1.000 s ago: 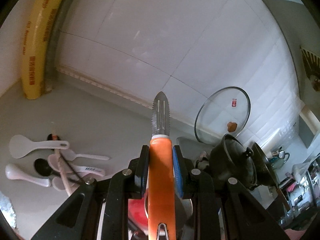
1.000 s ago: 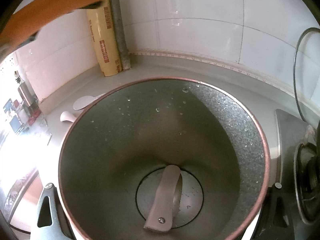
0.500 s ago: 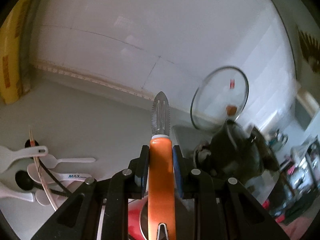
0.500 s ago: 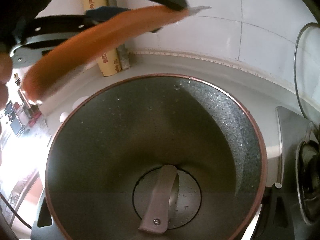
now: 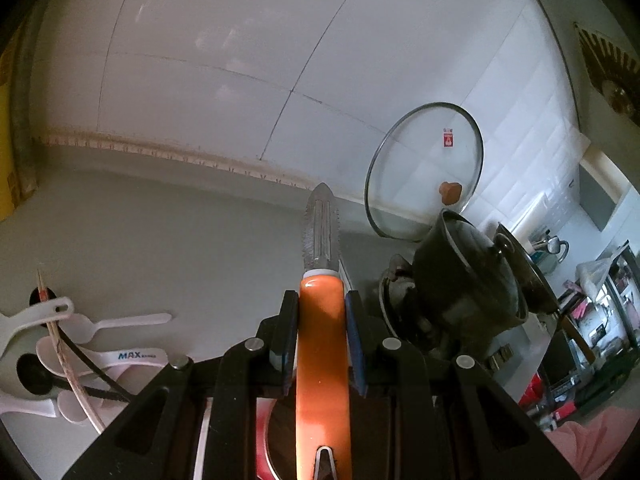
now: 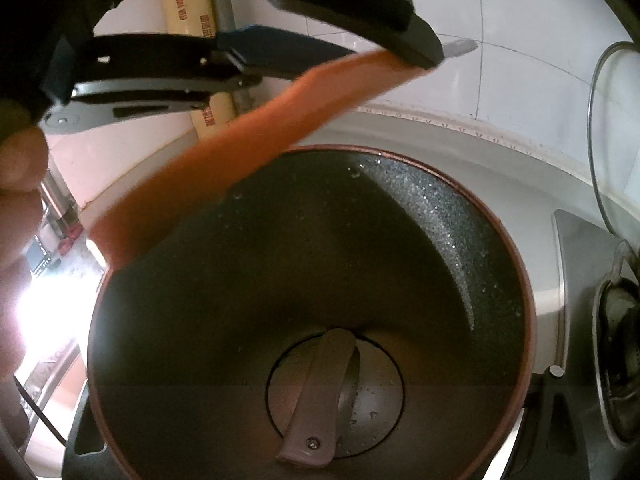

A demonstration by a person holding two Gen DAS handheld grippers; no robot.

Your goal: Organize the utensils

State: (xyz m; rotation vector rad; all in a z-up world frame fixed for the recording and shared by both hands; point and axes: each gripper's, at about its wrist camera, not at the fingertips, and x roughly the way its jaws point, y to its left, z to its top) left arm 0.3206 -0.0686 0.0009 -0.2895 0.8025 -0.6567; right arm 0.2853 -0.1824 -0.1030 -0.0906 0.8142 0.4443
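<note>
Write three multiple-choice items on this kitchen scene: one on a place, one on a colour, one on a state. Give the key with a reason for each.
1. Where do the white spoons lie?
A. on the counter
B. inside the pot
C. on the glass lid

2. What colour is the peeler handle?
A. green
B. orange
C. black

3. How is the left hand-held gripper?
A. open, empty
B. shut on the peeler
C. resting on the counter

Key: 1 A, they lie on the grey counter at left. 2 B, the handle is plainly orange. 3 B, both fingers press the handle's sides.
</note>
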